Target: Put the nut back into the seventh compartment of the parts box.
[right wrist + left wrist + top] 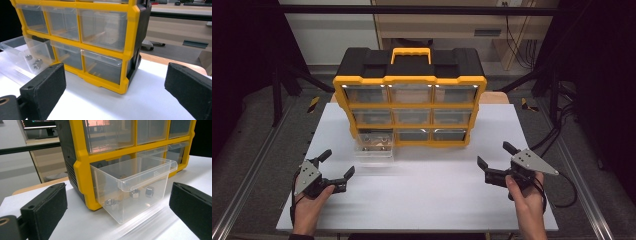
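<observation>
Yellow and black organizer (pixel 409 85) standing upright at the far middle of the white table (pixel 422 195), three rows of three clear drawers facing the near side. Bottom-left drawer (pixel 373 145) pulled partway out toward the near edge, the rest pushed in flush. A few metal nuts (pixel 136 193) lying loose on the floor of that open drawer, visible through its clear front in the left gripper view; seen again at the far left of the right gripper view (pixel 33 62).

Left gripper (pixel 338 166) held at the near left of the table, jaws wide apart, nothing between them, pointed toward the open drawer but well short of it. No contact with drawer or organizer.

Right gripper (pixel 495 159) held at the near right, jaws also spread wide and empty, aimed at the organizer's bottom-right corner, clear of it.

Both grippers gripped by hands coming in from the near edge, with bare tabletop between them. Black handle section on top of the organizer, yellow grip (pixel 411 54) in the middle.
</observation>
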Demonstrator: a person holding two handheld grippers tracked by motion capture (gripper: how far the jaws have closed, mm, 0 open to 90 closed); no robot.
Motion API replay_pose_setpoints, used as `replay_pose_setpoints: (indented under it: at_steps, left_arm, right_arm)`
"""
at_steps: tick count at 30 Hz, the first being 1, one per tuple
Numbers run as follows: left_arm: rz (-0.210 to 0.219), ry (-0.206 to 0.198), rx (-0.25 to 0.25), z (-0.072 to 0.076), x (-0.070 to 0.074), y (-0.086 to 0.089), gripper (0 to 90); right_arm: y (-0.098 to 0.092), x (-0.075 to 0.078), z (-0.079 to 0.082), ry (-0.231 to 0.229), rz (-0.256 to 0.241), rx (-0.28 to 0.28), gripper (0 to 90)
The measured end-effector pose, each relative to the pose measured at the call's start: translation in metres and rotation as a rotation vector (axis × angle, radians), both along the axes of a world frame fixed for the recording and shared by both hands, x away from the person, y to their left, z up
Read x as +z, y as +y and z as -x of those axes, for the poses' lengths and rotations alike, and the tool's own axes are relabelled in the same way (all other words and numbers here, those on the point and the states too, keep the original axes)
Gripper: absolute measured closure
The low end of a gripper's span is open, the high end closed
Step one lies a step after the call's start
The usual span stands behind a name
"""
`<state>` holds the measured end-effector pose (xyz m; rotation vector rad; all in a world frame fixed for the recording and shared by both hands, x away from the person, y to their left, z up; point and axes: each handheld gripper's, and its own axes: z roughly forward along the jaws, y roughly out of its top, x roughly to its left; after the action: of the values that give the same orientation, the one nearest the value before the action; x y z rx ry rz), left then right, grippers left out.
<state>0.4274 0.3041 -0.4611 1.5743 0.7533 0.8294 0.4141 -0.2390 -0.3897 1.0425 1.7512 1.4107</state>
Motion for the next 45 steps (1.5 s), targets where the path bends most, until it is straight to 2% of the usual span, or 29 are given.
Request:
replay_pose_setpoints:
  at_steps: [14, 33, 35, 37, 38, 45]
  left_arm:
    - [0.004, -0.005, -0.004, 0.001, 0.001, -0.001, 1.3]
    - [0.002, -0.004, -0.013, 0.003, 0.002, -0.003, 1.3]
    - [0.003, -0.004, -0.014, 0.003, 0.002, -0.004, 1.3]
    - [0.003, -0.005, -0.014, 0.003, 0.002, -0.004, 1.3]
    - [0.003, -0.004, -0.014, 0.003, 0.002, -0.004, 1.3]
    - [0.004, -0.004, -0.016, 0.003, 0.002, -0.004, 1.3]
  right_arm:
    - [-0.006, -0.012, 0.005, 0.005, 0.026, 0.005, 4.4]
    - [-0.012, -0.030, 0.010, 0.019, 0.005, 0.012, 3.9]
    - [-0.012, -0.032, 0.011, 0.037, -0.012, 0.017, 3.8]
    - [-0.012, -0.035, 0.010, 0.028, 0.003, 0.015, 3.8]
    - [-0.012, -0.036, 0.010, 0.030, -0.007, 0.017, 3.8]
    - [-0.012, -0.041, 0.010, 0.027, 0.004, 0.025, 3.7]
